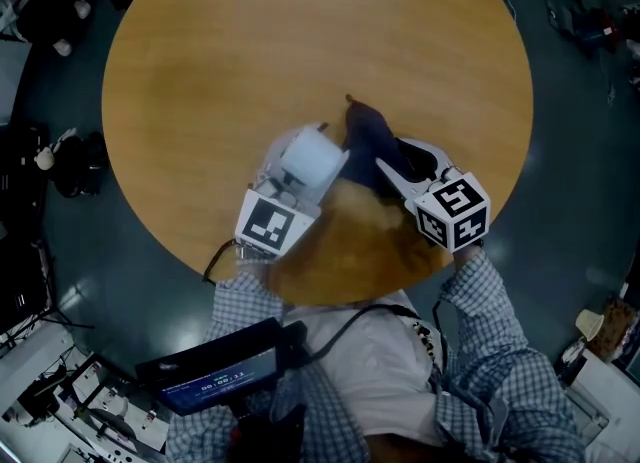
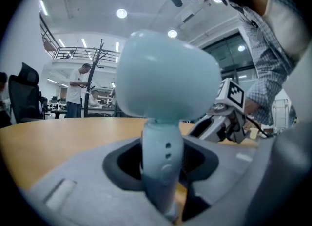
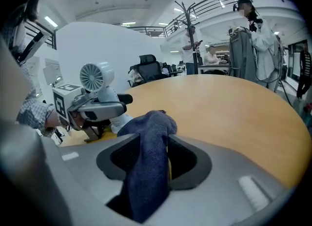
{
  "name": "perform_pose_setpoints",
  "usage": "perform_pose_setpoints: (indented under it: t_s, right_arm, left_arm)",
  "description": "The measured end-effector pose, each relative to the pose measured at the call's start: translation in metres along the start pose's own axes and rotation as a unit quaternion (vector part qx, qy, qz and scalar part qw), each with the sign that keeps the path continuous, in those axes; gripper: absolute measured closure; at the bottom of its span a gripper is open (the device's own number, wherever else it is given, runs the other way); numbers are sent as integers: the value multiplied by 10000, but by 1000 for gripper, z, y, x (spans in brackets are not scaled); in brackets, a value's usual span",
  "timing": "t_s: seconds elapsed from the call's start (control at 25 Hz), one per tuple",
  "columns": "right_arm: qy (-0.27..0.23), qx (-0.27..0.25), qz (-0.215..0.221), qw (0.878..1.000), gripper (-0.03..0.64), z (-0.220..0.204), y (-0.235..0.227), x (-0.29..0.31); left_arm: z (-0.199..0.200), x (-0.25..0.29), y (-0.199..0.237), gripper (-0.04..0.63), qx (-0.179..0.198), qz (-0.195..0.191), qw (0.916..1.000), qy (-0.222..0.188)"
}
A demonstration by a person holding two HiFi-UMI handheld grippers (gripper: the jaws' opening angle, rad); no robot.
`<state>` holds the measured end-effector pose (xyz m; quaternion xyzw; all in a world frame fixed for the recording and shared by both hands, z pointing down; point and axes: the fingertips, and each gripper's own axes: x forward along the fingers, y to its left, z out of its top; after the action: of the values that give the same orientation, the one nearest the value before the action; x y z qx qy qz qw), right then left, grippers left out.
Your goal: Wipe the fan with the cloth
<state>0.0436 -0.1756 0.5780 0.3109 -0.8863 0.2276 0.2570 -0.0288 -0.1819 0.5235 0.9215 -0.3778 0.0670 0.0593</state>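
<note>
Showing pale-blue rounded fan (image 2: pixel 165 88), bunched dark-blue cloth (image 3: pixel 146 156).

Open-plan office doubling as robotics lab. Round wooden bench (image 1: pixel 200 61) on grey floor (image 1: pixel 575 151); cables and gear (image 1: pixel 70 391) at bench's 7 o'clock. Left gripper view: mezzanine railing (image 2: pixel 80 51), recessed ceiling lights (image 2: pixel 121 13), coat stand (image 2: pixel 100 78), standing person (image 2: pixel 78 91) by desks. Right gripper view: office chair (image 3: pixel 148 66) at 12 o'clock, seated person (image 3: pixel 210 54) at desk. Marker cube on right claw (image 1: pixel 392 154).
</note>
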Motion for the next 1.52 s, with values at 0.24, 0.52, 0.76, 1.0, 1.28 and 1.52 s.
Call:
perform_pose_setpoints:
  t_s: [0.24, 0.52, 0.76, 1.0, 1.28, 1.52]
  right_arm:
    - [-186, 26, -92, 9998, 374, 11, -2, -15]
    - [-301, 45, -273, 9992, 365, 23, -4, -30]
    - [-397, 169, -226, 9988, 350, 32, 11, -47]
    - [-639, 150, -231, 9976, 409, 45, 29, -67]
    - [-1041, 296, -271, 9938, 612, 62, 41, -88]
    - [-1197, 278, -88, 9924, 612, 70, 54, -95]
  left_arm:
    - [-15, -9, -5, 373, 363, -60, 9984, 434]
    - [-27, -30, -3, 365, 249, 45, 9965, 801]
    - [-34, -52, -1, 351, 21, 217, 9940, 1071]
    - [-11, -86, 2, 375, -313, 589, 9940, 866]
    - [26, -101, -5, 554, -150, 901, 9917, 899]
    - [66, -108, -17, 594, -512, 951, 9936, 342]
